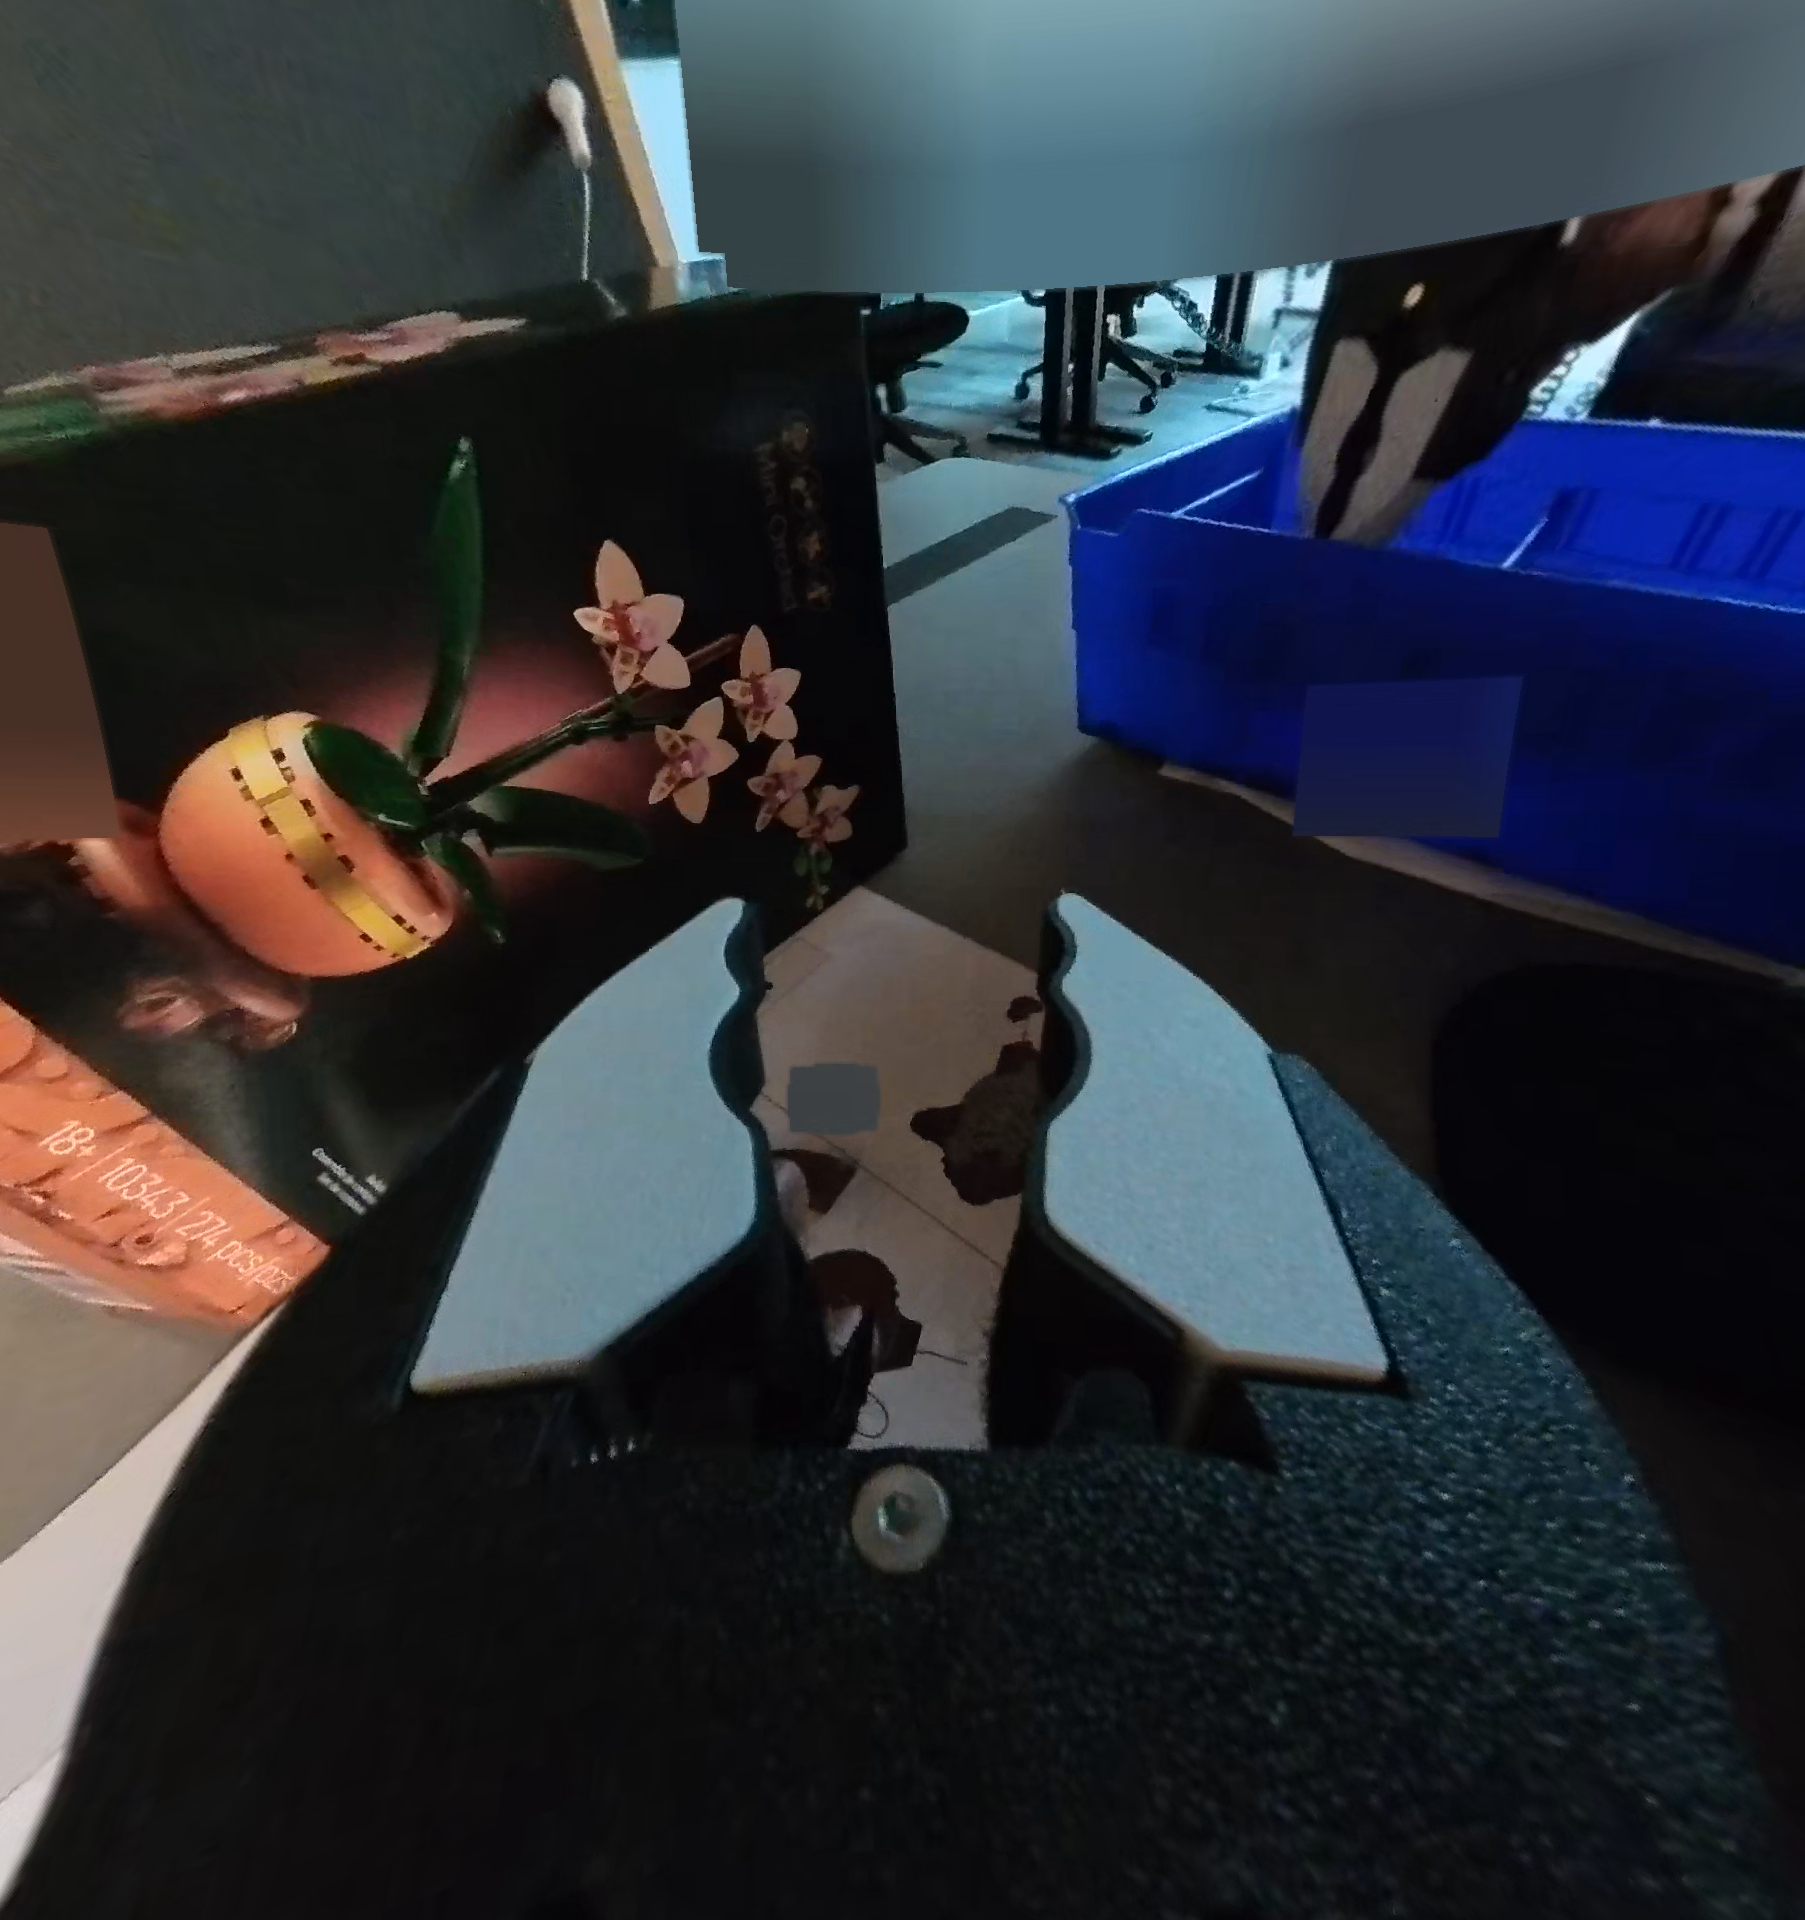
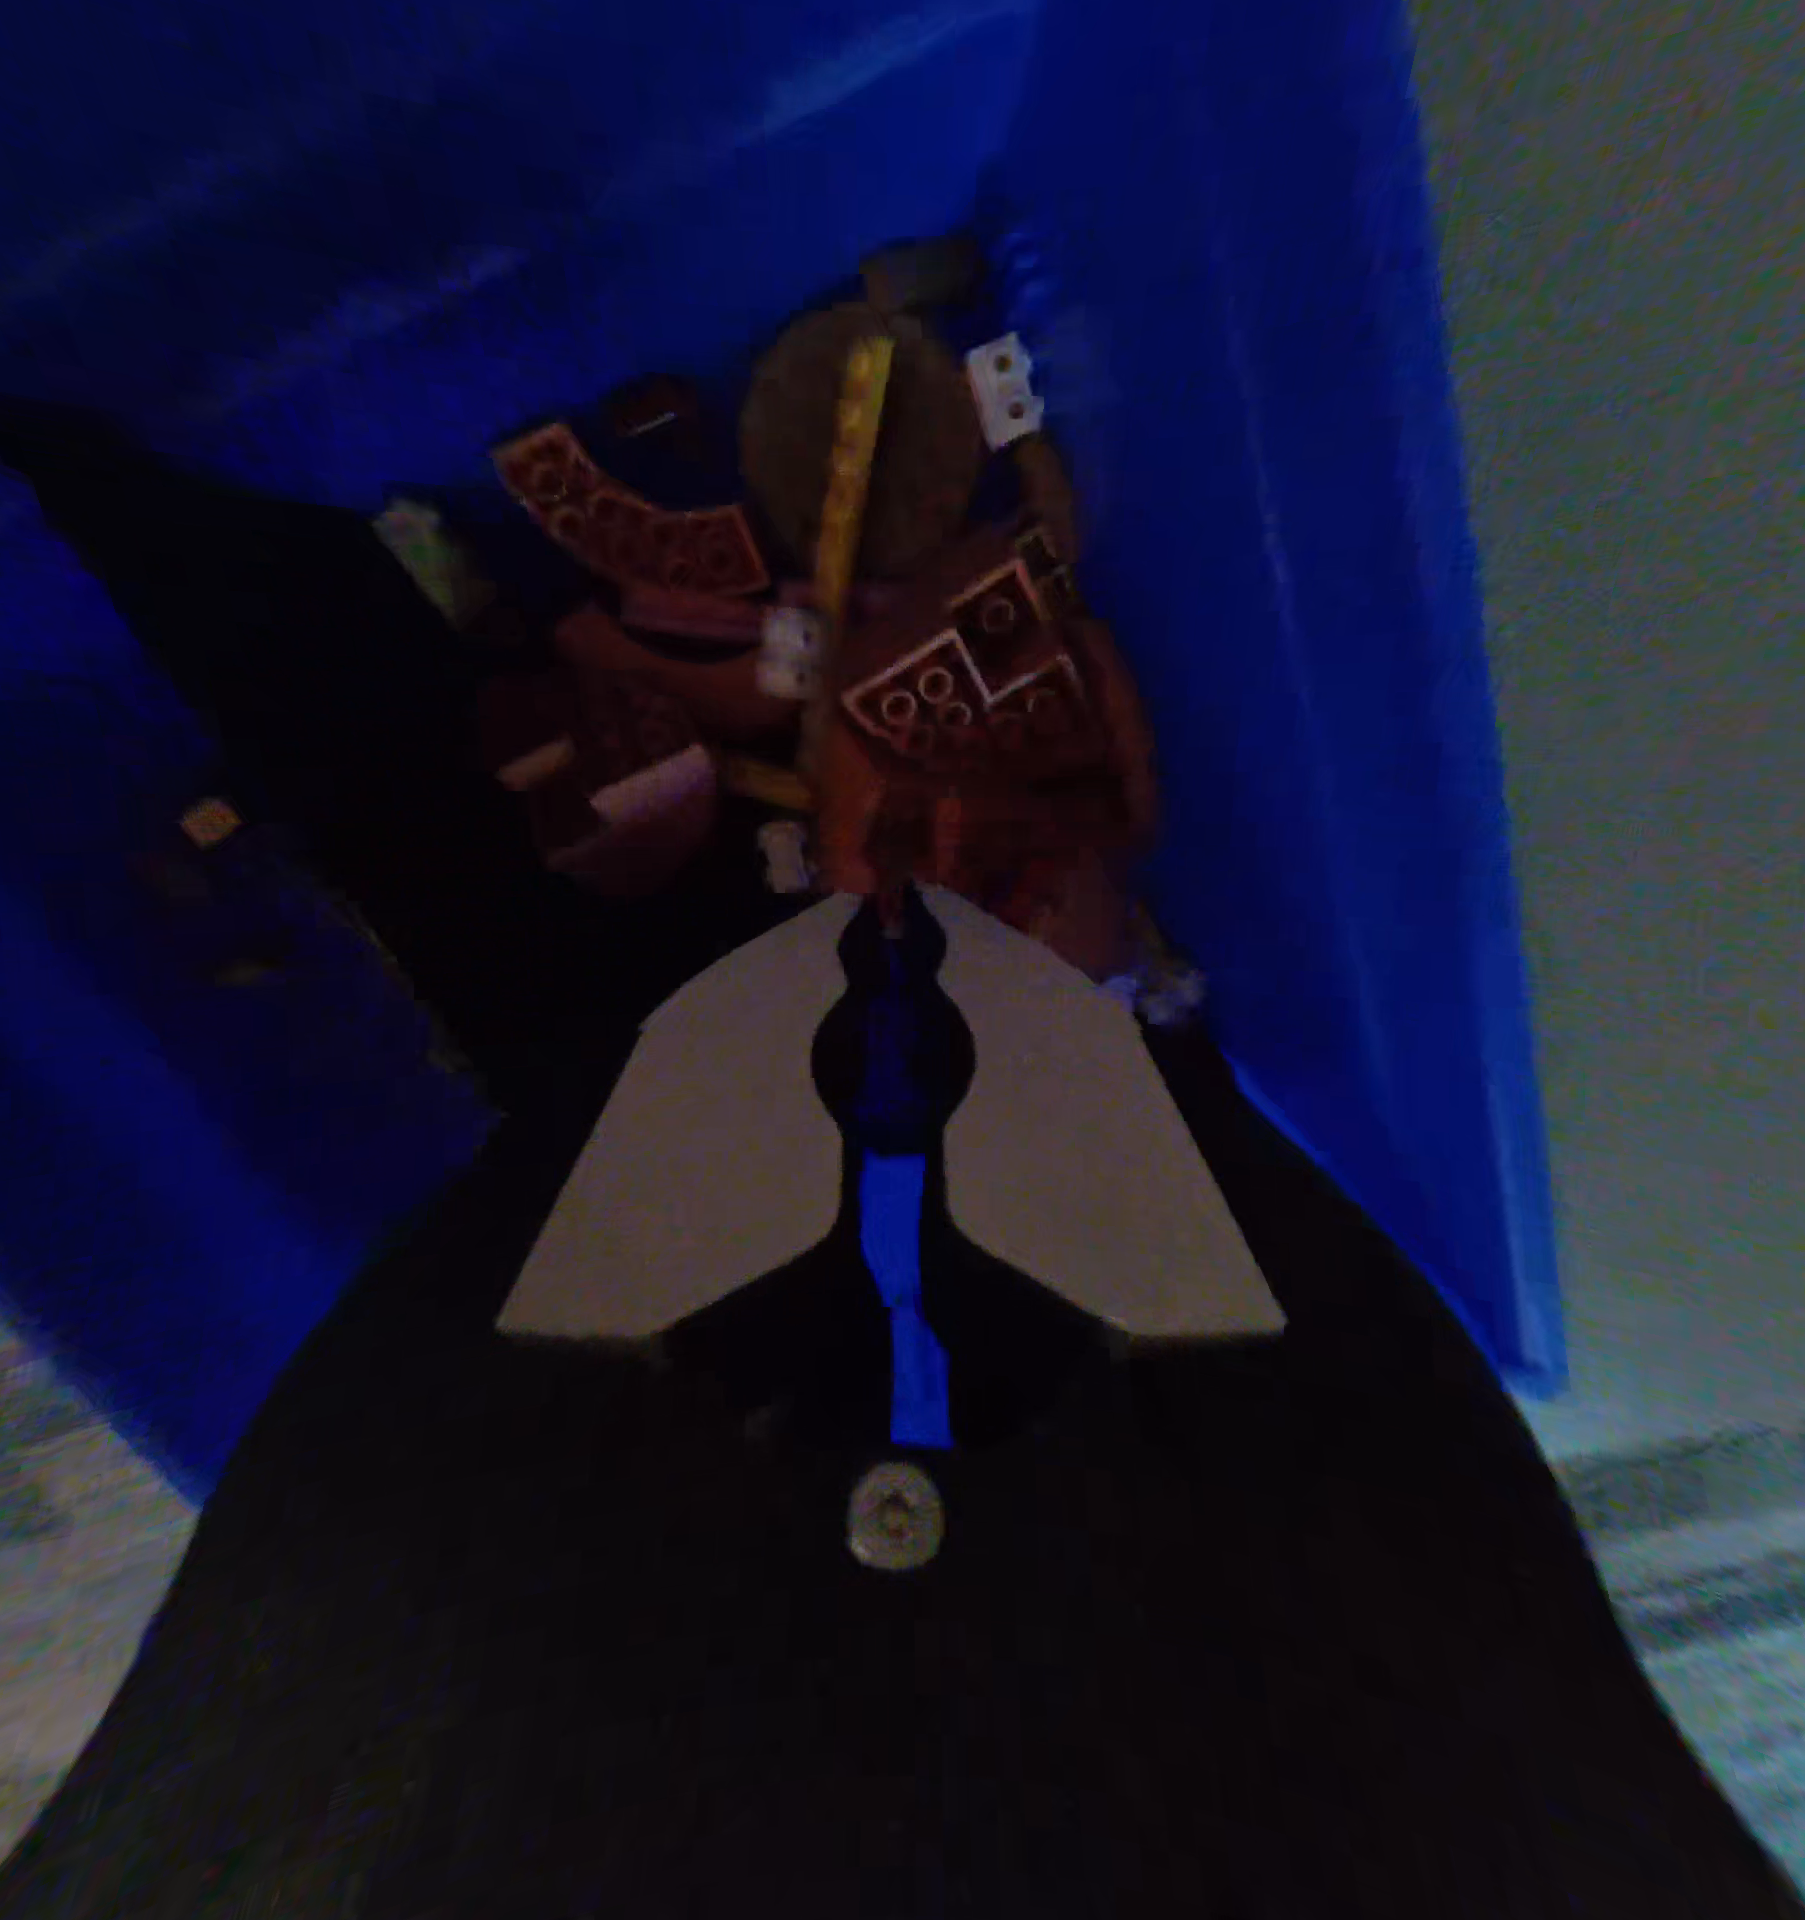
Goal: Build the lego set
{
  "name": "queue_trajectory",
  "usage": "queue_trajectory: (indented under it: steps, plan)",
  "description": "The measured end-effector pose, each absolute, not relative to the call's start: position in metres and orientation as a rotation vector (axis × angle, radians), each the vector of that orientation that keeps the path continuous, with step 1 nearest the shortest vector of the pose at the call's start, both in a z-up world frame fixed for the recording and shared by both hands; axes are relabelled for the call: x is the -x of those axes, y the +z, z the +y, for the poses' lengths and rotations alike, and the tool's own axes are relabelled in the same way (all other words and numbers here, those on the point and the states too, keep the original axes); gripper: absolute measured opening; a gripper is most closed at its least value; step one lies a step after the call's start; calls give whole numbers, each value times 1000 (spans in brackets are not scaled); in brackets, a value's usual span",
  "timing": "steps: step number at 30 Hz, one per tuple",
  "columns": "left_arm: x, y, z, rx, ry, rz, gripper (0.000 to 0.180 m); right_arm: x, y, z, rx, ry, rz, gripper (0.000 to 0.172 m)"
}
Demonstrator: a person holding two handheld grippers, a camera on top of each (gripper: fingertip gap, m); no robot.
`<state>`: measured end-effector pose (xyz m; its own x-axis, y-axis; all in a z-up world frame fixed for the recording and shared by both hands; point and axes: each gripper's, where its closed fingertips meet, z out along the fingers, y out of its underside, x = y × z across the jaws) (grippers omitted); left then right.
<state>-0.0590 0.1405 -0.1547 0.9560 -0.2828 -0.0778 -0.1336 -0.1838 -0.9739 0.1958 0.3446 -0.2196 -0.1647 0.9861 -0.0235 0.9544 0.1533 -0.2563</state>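
My left gripper [image 1: 898, 914] is open and empty. It hovers over a white printed sheet [image 1: 877, 997] with brown shapes, which lies on the table beside a black box [image 1: 524, 644] picturing an orchid in an orange pot. My right gripper [image 2: 893, 904] is down inside a blue bin [image 2: 1293, 623]. Its fingertips are pinched together on the near edge of an orange-brown brick piece [image 2: 919, 831] in a pile of brown bricks [image 2: 939, 686]. The picture is blurred there. The right gripper also shows in the left wrist view [image 1: 1365, 457], reaching into the blue bin [image 1: 1500, 665].
The pile also holds a long yellow strip [image 2: 851, 468], a curved brown plate [image 2: 628, 520] and small white pieces [image 2: 1004, 395]. A dark round object [image 1: 1625, 1122] sits on the table right of my left gripper. Office chairs and desks stand far behind. Left tips to right tips: about 35 cm.
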Motion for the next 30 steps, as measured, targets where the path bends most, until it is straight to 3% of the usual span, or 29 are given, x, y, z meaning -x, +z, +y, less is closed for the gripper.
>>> queue_trajectory:
  steps: [2,7,12,19,23,30]
  plan:
    - [58,-157,141,1764,-146,309,50,-205,-213,343,1949,314,-2301,14]
    - [53,-160,142,1765,-148,343,51,-211,-219,303,2133,591,-2427,18]
    - [56,-159,140,1764,-144,333,50,-214,-249,302,2172,429,-2508,32]
    - [61,-160,140,1759,-157,300,50,-227,-268,310,2257,78,-2503,14]
    - [58,-160,141,1747,-172,306,50,-225,-266,312,2242,123,-2456,13]
    - [58,-140,128,1663,-205,297,51,-185,-161,304,2121,869,-1907,14]
